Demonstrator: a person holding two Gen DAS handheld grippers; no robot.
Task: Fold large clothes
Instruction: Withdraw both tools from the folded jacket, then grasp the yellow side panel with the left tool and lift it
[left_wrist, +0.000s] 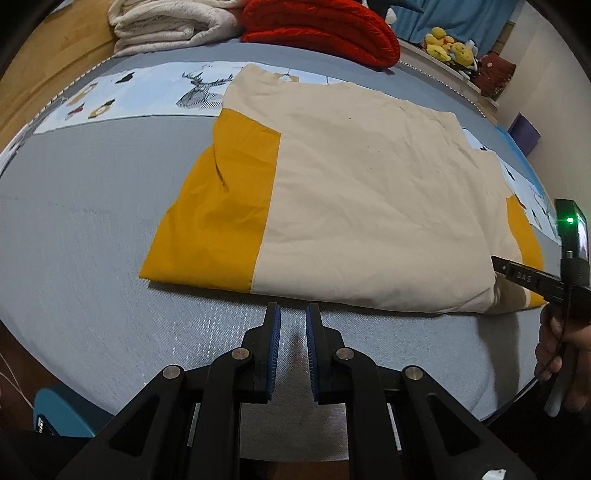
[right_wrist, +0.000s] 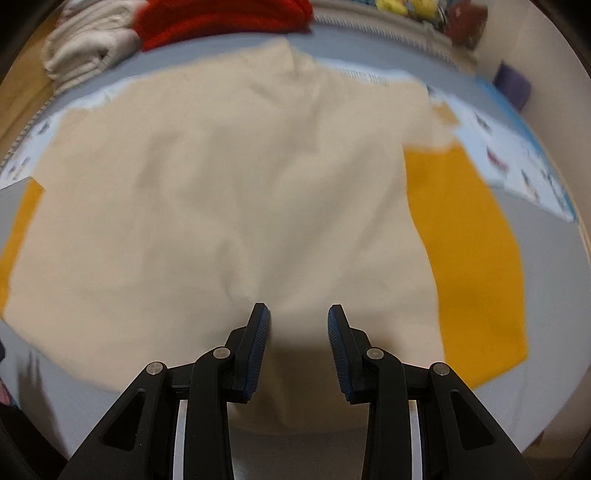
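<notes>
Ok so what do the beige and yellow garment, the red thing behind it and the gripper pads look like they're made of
The beige and yellow garment looks like thin woven cotton or a cotton blend, matte, with fine creases. The red item seems a thick ribbed knit, possibly wool or acrylic, soft and bulky. The left gripper pads look like blue ridged rubber or soft plastic on black hard plastic fingers; exact material unclear.

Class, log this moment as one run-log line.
left tool: open, empty | right tool: open, empty | cream-and-mustard cotton garment: partly folded, flat on grey bed
</notes>
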